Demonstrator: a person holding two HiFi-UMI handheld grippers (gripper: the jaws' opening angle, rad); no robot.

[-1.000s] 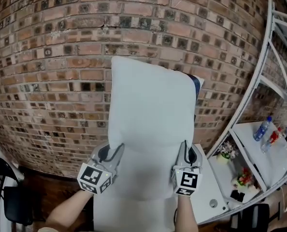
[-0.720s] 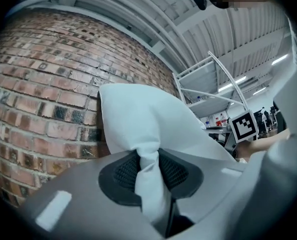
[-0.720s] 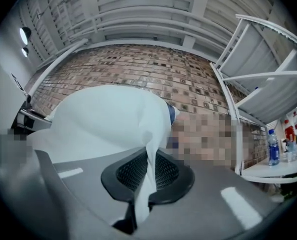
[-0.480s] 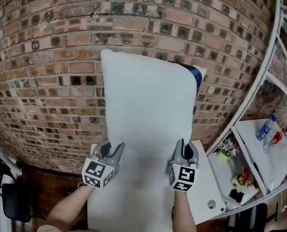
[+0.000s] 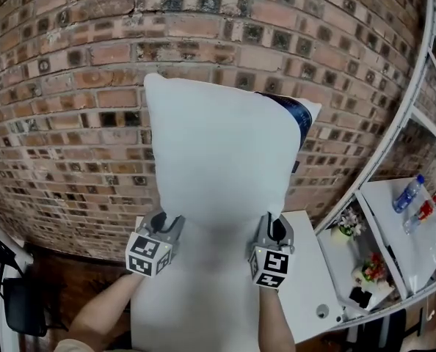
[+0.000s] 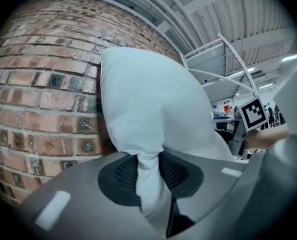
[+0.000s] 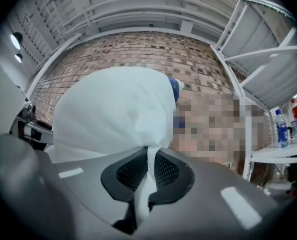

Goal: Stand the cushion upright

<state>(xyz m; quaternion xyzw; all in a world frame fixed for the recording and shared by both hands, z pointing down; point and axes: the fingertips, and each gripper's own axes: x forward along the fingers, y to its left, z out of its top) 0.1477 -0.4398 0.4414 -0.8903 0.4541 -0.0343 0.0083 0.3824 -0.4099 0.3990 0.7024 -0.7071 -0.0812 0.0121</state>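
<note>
A pale white cushion point(image 5: 222, 160) stands tall in front of the brick wall, held up by its two lower corners. My left gripper point(image 5: 168, 226) is shut on the lower left corner; in the left gripper view a bunch of cushion point(image 6: 143, 119) fabric is pinched between the dark pads. My right gripper point(image 5: 275, 229) is shut on the lower right corner, and the right gripper view shows a thin fold of the cushion point(image 7: 113, 114) clamped in the jaws. A dark blue object point(image 5: 300, 117) peeks out behind the cushion's upper right corner.
A white table point(image 5: 306, 284) lies below the cushion. The brick wall point(image 5: 71, 108) is close behind. At the right, white shelves point(image 5: 416, 233) carry bottles point(image 5: 407, 193), and a small plant point(image 5: 346, 229) and other bits sit lower down. A dark chair point(image 5: 16, 306) is at the left.
Both grippers have come down and forward with the cushion, which now looms larger and closer to the wall. The grips on the two corners are unchanged.
</note>
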